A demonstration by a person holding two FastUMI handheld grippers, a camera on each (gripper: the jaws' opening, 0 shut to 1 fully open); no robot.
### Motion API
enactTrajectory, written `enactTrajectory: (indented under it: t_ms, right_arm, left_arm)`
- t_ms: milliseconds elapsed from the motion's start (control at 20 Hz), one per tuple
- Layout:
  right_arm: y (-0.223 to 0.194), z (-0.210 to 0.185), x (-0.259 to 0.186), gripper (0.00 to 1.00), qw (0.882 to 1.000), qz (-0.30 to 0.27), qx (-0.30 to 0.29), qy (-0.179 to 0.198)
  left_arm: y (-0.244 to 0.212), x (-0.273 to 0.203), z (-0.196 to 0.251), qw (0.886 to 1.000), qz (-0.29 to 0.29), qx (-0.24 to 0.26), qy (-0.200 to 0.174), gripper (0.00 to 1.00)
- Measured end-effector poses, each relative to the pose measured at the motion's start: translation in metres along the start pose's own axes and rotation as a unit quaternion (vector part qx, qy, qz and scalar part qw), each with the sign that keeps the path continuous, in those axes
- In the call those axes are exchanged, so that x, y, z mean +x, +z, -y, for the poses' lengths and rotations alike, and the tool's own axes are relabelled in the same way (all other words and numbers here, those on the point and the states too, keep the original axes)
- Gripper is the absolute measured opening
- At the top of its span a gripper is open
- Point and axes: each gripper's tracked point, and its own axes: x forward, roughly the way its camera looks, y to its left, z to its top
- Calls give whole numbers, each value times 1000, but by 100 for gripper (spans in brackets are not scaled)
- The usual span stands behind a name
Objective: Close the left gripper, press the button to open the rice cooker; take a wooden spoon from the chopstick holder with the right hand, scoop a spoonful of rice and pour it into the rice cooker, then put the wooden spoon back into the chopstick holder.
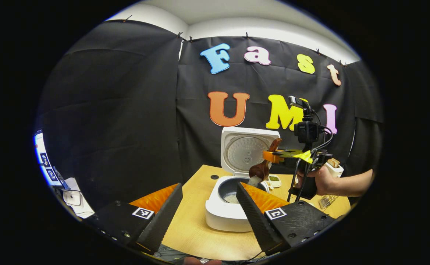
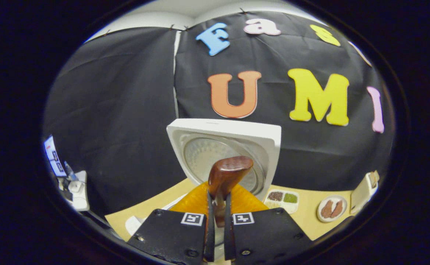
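the rice cooker (image 1: 227, 206) stands on the surface (image 1: 192, 228) with its lid (image 1: 246, 151) upright behind the pot. the wooden spoon (image 1: 260, 169) hangs tilted above the pot, held in the right tongs (image 1: 273, 156). right of the rice cooker lie a divided tray (image 2: 283, 199) and a plate (image 2: 331, 209).

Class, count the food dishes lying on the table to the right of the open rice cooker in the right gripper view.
2: a compartment tray just right of the rice cooker's lid, and a round plate farther right. Others may be hidden.
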Motion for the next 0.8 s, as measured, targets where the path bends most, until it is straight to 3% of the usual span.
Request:
enactTrajectory:
  t_ms: [150,400,600,800]
  right_arm:
    - [10,-19,-2,15,997,23,-72,16]
    - [17,-34,-13,15,992,40,-118,27]
    - [17,-33,-18,15,993,44,-106,26]
    - [23,-22,-26,15,997,43,-52,24]
  left_arm:
    - [0,1,-3,1000,4,-5,2,94]
    - [1,-2,-10,1000,8,-6,8,94]
    - [3,-7,-15,1000,13,-17,13,94]
    - [6,-7,-13,999,17,-26,11,94]
